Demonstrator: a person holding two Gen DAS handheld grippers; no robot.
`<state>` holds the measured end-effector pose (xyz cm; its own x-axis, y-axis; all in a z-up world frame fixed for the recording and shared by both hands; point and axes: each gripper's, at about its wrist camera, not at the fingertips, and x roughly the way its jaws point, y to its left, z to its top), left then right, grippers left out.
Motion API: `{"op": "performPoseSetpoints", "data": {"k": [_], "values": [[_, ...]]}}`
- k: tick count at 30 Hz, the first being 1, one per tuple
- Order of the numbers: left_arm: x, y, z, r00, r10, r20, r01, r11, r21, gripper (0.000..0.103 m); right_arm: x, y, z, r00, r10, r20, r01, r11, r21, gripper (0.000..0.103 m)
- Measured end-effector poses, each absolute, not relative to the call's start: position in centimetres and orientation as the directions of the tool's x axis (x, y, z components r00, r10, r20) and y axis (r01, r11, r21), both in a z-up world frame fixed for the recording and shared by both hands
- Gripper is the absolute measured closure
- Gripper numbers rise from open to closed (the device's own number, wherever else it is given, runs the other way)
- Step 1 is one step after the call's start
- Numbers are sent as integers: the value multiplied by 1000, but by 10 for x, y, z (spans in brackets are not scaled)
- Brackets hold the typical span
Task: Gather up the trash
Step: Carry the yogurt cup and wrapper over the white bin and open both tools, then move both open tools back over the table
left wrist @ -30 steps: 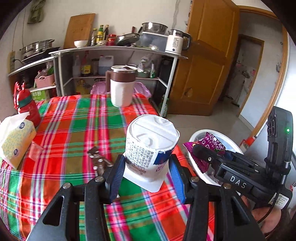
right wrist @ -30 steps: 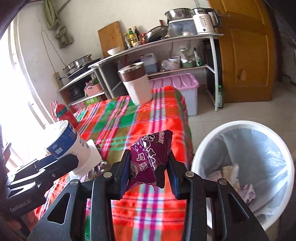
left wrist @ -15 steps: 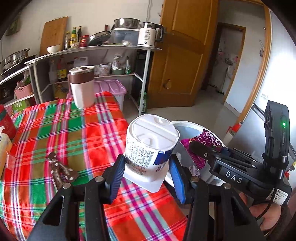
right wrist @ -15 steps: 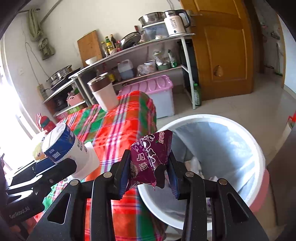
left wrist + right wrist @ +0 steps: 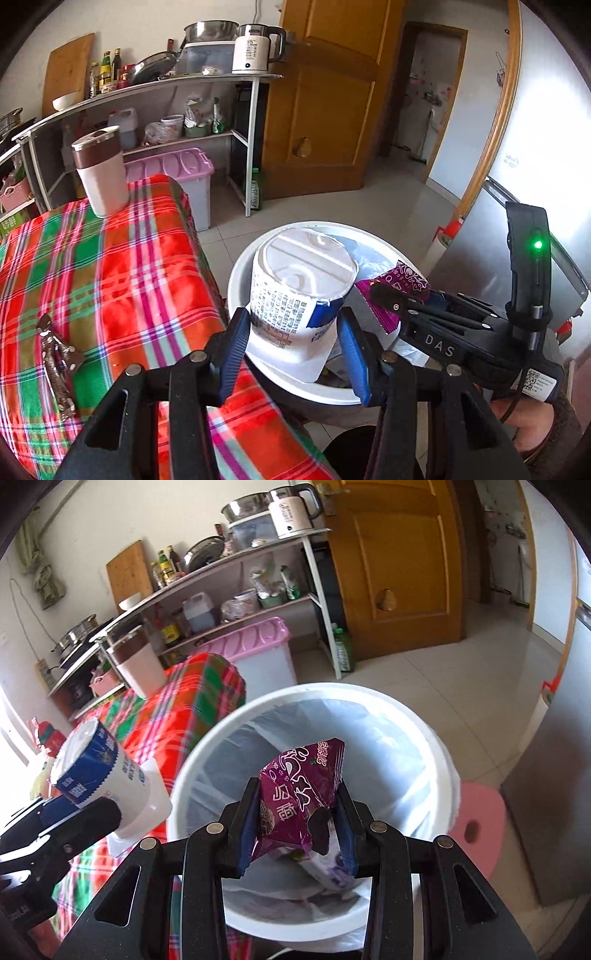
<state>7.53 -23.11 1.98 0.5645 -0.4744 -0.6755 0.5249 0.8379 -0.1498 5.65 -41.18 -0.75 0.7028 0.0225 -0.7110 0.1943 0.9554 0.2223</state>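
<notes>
- The left gripper (image 5: pixel 293 345) is squeezing a white paper cup with blue print (image 5: pixel 297 299) over the round white trash bin (image 5: pixel 236 280).
- The right gripper (image 5: pixel 297 829) is pinching a crinkly purple snack wrapper (image 5: pixel 295 797) above that bin.

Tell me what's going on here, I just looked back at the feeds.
A person is clearing trash with a handheld tool in each hand. The left tool is shut on an upturned white and blue paper cup; the right tool is shut on a purple snack wrapper. Both hang over the open white trash bin beside the plaid-covered table. Nothing is released yet.
</notes>
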Motion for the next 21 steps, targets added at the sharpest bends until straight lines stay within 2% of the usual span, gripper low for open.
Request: {"op": "performPoseSetpoints", "data": {"k": [12, 16, 21], "values": [[83, -251, 9, 539, -475, -695, 523, 836, -166, 52, 67, -426, -22, 662, -23, -749, 232, 957, 176, 63], [83, -250, 9, 543, -468, -698, 519, 840, -159, 42, 68, -428, -24, 654, -35, -756, 246, 954, 169, 56], [82, -245, 10, 548, -465, -695, 510, 845, -163, 37, 65, -425, -22, 661, -32, -750, 243, 955, 173, 48]]}}
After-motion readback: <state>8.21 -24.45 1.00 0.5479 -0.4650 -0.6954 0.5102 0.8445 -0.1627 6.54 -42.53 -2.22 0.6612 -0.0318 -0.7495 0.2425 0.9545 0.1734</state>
